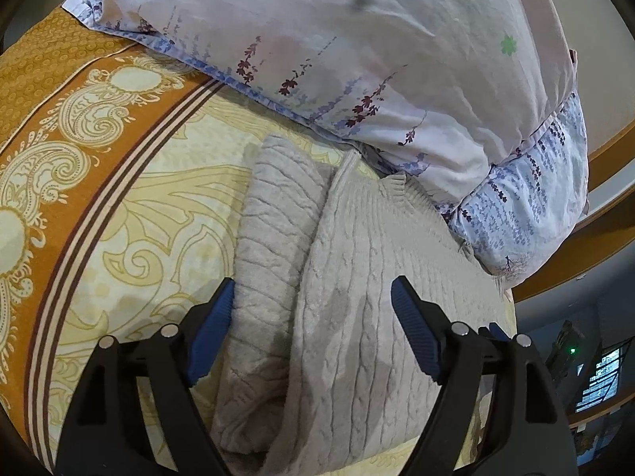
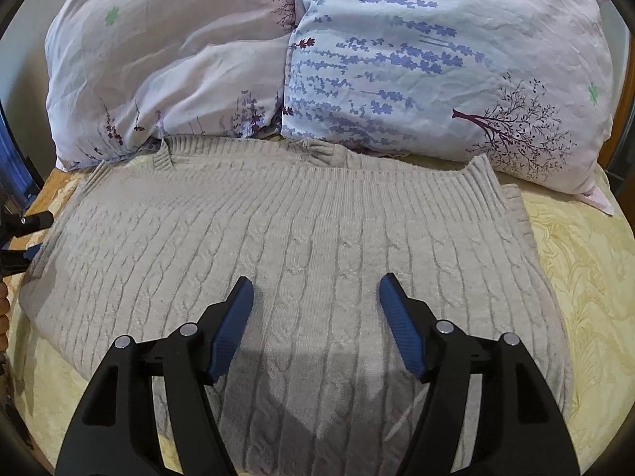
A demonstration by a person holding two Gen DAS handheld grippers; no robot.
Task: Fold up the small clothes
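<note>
A beige cable-knit sweater [image 2: 317, 238] lies flat on the bed, its ribbed edge against the pillows. In the left wrist view the sweater [image 1: 349, 277] shows a folded layer, with a sleeve or side panel [image 1: 274, 214] lying beside it on the left. My left gripper [image 1: 313, 289] is open just above the sweater's left part, with nothing between the jaws. My right gripper [image 2: 315, 289] is open above the middle of the sweater, empty. The left gripper's black frame [image 2: 16, 234] shows at the right wrist view's left edge.
Two floral pillows [image 2: 436, 59] lie behind the sweater at the head of the bed. The yellow patterned sheet [image 1: 158, 198] with an orange border [image 1: 47, 99] covers the bed. A wooden bed frame [image 1: 611, 214] and a window [image 1: 603, 380] are at the right.
</note>
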